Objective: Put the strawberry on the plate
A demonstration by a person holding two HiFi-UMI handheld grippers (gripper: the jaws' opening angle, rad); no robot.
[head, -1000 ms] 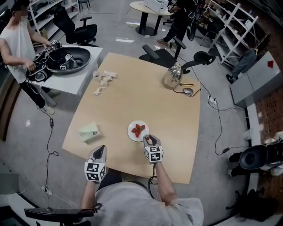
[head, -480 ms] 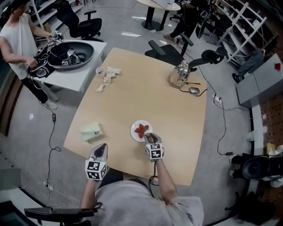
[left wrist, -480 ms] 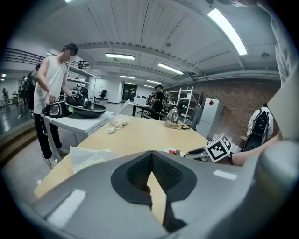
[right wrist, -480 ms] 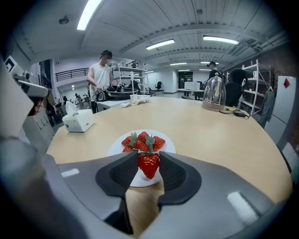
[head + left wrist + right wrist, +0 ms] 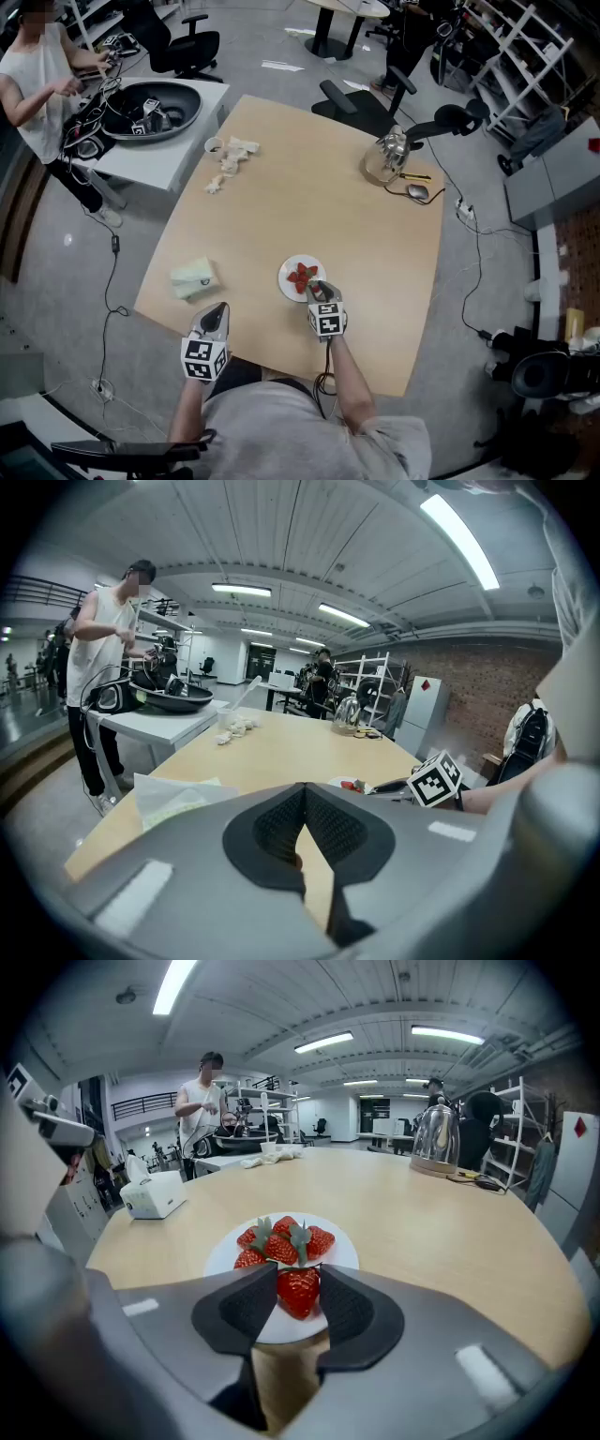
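Right gripper (image 5: 298,1274): pads clamped on strawberry (image 5: 298,1294), lower centre of right gripper view, at near edge of white plate (image 5: 343,1253). Berry red, glossy, seed-pitted, narrower end down. Whether it touches plate: cannot tell. Other strawberries (image 5: 281,1239) clustered mid-plate, leaves green. Left gripper (image 5: 305,791): jaw tips together, nothing between; tan table (image 5: 281,752) beyond.

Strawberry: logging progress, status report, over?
Left gripper shut, empty. Right gripper shut on strawberry, at plate near rim. Other strawberries already on it; nothing blocking.
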